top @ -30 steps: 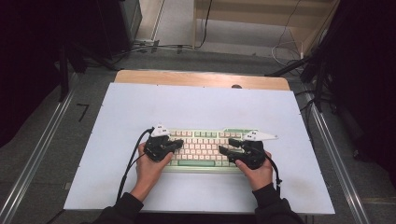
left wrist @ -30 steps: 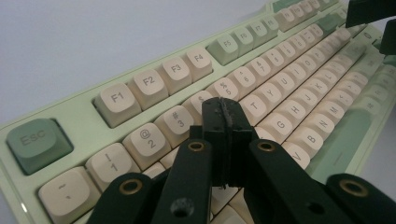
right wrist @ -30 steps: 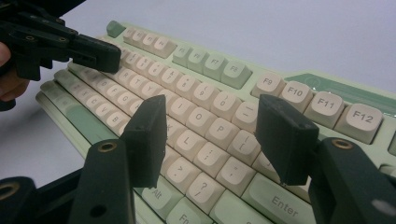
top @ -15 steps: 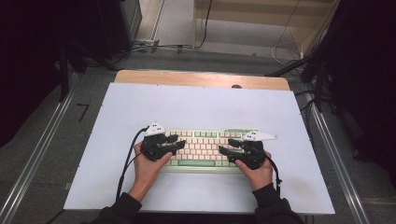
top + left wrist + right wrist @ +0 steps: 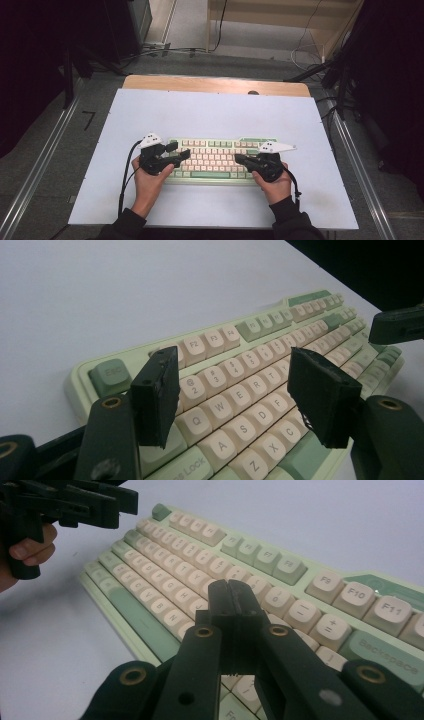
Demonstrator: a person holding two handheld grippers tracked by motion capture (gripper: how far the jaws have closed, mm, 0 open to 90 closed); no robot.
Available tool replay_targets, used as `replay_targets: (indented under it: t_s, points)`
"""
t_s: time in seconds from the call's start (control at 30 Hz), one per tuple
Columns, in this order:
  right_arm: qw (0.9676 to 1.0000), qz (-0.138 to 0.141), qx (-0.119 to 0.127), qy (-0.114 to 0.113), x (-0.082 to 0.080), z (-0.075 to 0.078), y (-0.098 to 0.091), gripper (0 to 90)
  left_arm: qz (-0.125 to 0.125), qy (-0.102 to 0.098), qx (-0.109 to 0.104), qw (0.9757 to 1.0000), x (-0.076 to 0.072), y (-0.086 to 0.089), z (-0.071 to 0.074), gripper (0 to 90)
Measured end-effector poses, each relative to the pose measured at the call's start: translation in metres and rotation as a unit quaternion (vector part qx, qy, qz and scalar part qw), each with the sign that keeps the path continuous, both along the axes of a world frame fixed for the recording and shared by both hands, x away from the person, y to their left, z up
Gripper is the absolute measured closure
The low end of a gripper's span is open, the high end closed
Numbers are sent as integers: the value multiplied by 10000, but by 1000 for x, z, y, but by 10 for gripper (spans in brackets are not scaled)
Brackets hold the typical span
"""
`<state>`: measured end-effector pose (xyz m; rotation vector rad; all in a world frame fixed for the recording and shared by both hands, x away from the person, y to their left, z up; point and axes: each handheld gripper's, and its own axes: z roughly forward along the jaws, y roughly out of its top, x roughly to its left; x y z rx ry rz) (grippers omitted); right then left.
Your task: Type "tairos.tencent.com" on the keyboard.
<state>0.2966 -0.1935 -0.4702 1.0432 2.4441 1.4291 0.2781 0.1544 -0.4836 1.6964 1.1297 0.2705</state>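
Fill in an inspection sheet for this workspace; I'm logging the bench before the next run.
Surface: white table top, wooden strip along the far edge.
Job's things: green and cream keyboard, flat, near the front.
Clutter: nothing seen.
Grippers: left gripper open over the keyboard's left end, its jaws have just been opening, nothing between them; right gripper shut over the right end, its jaws have just been closing, empty.
Cables: black cable trails from the left gripper.
Surroundings: grey floor, wires beyond the table.
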Motion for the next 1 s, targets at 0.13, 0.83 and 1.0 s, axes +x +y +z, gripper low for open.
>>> replay_targets:
  t_s: [0.13,0.83,1.0]
  points:
    - [10000,73,-40,14,-1,-1,6,876,80,-46,-11,10000,-8,6,-1,381]
    - [9977,571,-331,136,-2,-12,49,876,304,-100,-120,9994,-19,18,-3,365]
    - [9969,640,-427,144,-2,-15,56,876,248,-68,-85,9996,-18,16,-4,365]
